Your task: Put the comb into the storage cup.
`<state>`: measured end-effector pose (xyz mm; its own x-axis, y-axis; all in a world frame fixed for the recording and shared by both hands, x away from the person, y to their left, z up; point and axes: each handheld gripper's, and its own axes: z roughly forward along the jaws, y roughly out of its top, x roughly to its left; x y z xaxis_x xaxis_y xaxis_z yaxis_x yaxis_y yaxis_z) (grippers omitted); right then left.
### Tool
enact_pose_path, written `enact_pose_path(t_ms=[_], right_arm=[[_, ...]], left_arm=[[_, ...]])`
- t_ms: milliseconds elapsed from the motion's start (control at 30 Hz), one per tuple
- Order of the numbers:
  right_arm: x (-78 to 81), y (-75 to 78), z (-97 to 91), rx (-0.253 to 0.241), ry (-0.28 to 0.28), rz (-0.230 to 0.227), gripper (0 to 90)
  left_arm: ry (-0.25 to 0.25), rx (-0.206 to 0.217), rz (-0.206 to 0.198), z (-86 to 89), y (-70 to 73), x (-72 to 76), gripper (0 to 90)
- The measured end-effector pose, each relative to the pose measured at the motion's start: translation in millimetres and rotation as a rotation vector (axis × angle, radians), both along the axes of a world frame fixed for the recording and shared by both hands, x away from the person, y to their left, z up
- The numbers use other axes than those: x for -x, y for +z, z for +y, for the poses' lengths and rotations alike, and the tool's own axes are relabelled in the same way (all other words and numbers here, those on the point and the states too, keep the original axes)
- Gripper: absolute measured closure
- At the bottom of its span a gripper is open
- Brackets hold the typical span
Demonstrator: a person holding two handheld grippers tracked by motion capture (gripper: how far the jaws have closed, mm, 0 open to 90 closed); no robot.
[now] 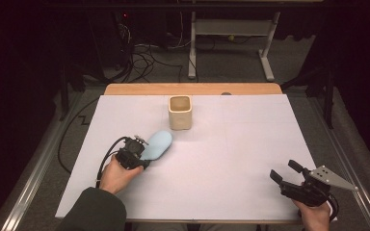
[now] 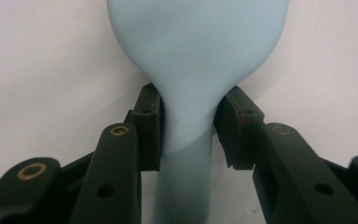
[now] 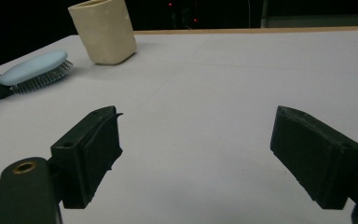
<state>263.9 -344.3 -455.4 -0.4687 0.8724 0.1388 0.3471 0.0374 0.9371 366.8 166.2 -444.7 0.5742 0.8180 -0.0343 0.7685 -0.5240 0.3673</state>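
My left gripper clamps the hairbrush handle near the tabletop's left edge; right gripper gapes wide.

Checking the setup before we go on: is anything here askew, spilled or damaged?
Nothing stands out. The light blue hairbrush lies bristles down on the white table cover, its handle between the left claw pads. The cream cup stands upright. The right claw hangs open.
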Motion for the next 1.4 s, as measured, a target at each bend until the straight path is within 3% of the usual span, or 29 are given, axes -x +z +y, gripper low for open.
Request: enact_pose_path(t_ms=[233,700,1400], right_arm=[[-0.2,-0.1,-0.2,-0.002,0.000,0.001,16.5],[-0.3,-0.2,-0.4,-0.002,-0.001,0.002,16.5],[-0.3,-0.2,-0.2,-0.003,-0.003,0.002,16.5]], left_arm=[[-0.009,-0.010,0.006,-1.4,1.0,-0.3,67.4],[-0.028,-0.010,-0.029,-2.1,0.2,2.5,69.3],[-0.043,0.059,-0.088,2.7,5.4,12.4,69.5]])
